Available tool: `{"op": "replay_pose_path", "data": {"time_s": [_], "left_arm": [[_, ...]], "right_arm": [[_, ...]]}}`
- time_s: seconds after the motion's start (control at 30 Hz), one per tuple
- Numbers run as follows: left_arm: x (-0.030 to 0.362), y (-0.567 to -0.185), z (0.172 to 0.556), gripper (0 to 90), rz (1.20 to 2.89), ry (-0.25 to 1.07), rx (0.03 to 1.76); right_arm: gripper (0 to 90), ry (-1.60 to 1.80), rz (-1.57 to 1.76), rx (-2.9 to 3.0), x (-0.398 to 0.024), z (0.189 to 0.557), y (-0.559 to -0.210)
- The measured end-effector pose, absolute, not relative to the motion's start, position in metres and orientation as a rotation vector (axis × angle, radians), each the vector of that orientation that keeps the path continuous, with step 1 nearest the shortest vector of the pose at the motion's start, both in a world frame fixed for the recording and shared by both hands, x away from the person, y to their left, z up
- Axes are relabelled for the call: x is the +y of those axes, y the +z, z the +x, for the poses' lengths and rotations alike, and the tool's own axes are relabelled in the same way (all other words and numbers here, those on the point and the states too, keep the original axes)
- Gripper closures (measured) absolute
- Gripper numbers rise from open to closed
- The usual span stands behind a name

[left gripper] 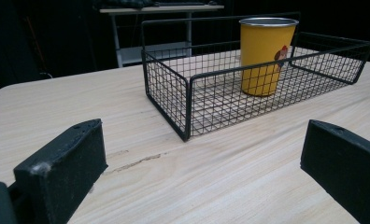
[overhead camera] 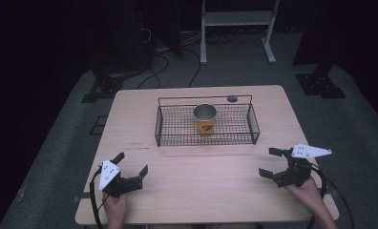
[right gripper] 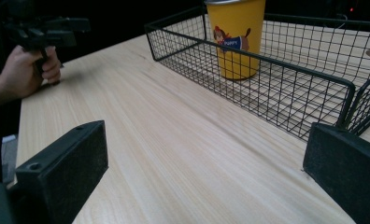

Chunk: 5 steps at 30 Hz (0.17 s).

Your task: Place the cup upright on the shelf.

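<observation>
A yellow cup (overhead camera: 205,119) with a metal rim stands upright inside a black wire basket (overhead camera: 168,128) at the table's far middle. In the left gripper view the cup (left gripper: 265,53) and the basket (left gripper: 188,95) lie ahead to the right. In the right gripper view the cup (right gripper: 234,37) shows a cartoon dog print, within the basket (right gripper: 290,86). My left gripper (overhead camera: 131,162) rests open near the front left, with nothing between its jaws. Over the front right my right gripper (overhead camera: 272,162) is open and holds nothing. The left gripper (right gripper: 47,28) also appears far off in a hand.
The light wooden table (overhead camera: 201,186) has open room between the two grippers and in front of the basket. A small round grommet (overhead camera: 232,98) sits behind the basket. Beyond the table are a white frame stand (overhead camera: 237,28), cables and dark stand bases on grey floor.
</observation>
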<state>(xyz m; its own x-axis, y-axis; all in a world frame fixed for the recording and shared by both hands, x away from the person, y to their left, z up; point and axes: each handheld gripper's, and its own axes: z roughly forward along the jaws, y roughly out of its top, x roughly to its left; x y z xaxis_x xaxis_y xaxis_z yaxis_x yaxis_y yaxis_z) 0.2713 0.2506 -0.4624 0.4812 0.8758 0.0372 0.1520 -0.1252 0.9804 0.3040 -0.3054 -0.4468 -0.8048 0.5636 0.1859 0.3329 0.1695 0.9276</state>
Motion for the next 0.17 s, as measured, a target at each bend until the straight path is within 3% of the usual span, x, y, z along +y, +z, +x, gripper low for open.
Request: {"op": "replay_pose_path", "data": {"time_s": [0.17], "left_arm": [[0.2508, -0.4624, 0.2712, 0.0, 1.592, 0.798, 0.912]], "right_arm": [[0.0, 1.725, 0.892, 2.192, -0.3095, 0.2938, -0.4528]]}}
